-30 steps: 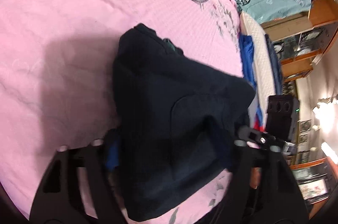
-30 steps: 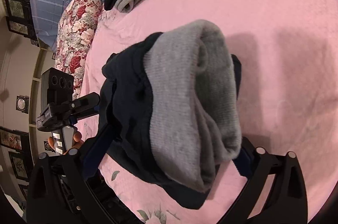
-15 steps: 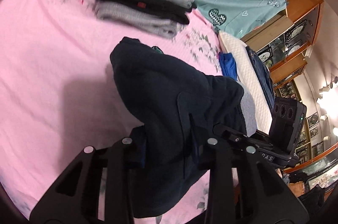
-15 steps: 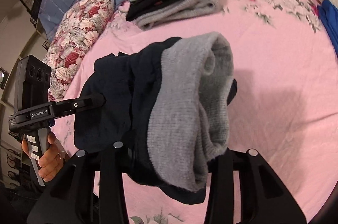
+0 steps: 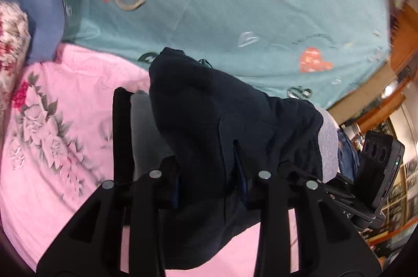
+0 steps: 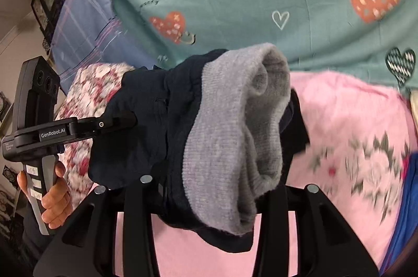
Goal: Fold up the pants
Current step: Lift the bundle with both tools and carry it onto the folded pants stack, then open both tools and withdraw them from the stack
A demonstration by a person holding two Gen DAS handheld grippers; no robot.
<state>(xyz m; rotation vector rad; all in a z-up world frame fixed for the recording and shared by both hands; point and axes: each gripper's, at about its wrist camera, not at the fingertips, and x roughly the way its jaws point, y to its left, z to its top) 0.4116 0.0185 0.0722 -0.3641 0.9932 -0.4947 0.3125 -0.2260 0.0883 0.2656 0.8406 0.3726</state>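
The folded dark navy pants point(image 5: 209, 120) with a grey ribbed waistband point(image 6: 235, 125) hang in the air above the pink bedspread point(image 5: 65, 120). My left gripper point(image 5: 209, 177) is shut on one end of the bundle. My right gripper point(image 6: 209, 185) is shut on the other end, by the waistband. The left gripper also shows from the side in the right wrist view point(image 6: 112, 123), clamped on the navy cloth. The fingertips of both grippers are buried in fabric.
A stack of folded clothes point(image 5: 128, 125), black and grey, lies just behind the pants. A teal heart-print blanket point(image 6: 261, 3) covers the headboard end. A floral pillow point(image 6: 86, 94) lies at the left, blue cloth point(image 6: 407, 211) at the right edge. Wooden shelves point(image 5: 402, 42) stand to the right.
Both grippers have lifted the pants and carried them toward the head of the bed. The folded stack, far off before, is now right behind the bundle.
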